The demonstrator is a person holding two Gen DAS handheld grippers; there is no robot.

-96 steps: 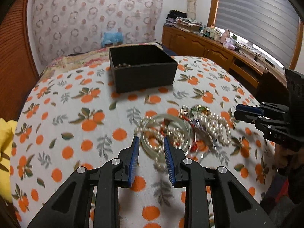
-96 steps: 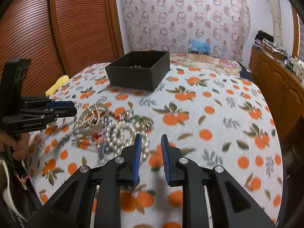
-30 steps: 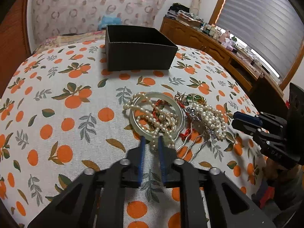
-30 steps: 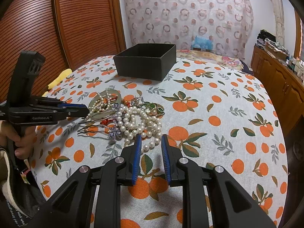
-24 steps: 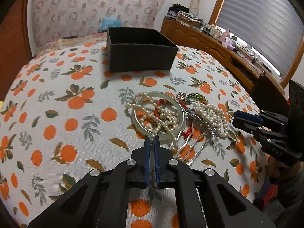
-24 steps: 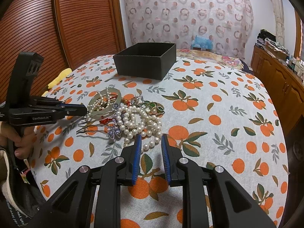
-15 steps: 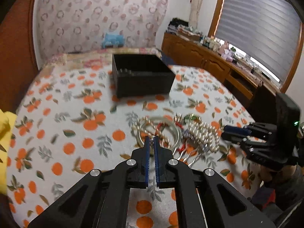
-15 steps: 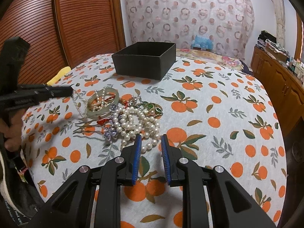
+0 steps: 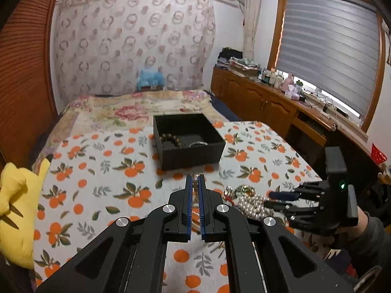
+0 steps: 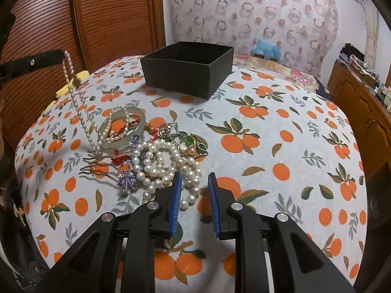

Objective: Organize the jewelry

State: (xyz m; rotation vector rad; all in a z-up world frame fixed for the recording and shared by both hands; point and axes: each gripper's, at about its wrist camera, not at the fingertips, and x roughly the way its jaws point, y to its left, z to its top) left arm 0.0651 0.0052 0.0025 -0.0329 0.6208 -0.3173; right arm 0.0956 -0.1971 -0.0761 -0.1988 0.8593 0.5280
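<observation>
Left gripper raised, angled downward toward 12 o'clock, jaws pinched on pearl strand. Right gripper at 3 o'clock of left, low, pitched steeply down, jaws parted, empty.

I read the box as matt black card; beside it, glossy pearl strands and a smooth pale bangle lie on printed woven cloth. Behind the box, ribbed wood doors look satin; my gripper frames are matt black plastic with ridged blue pads.
</observation>
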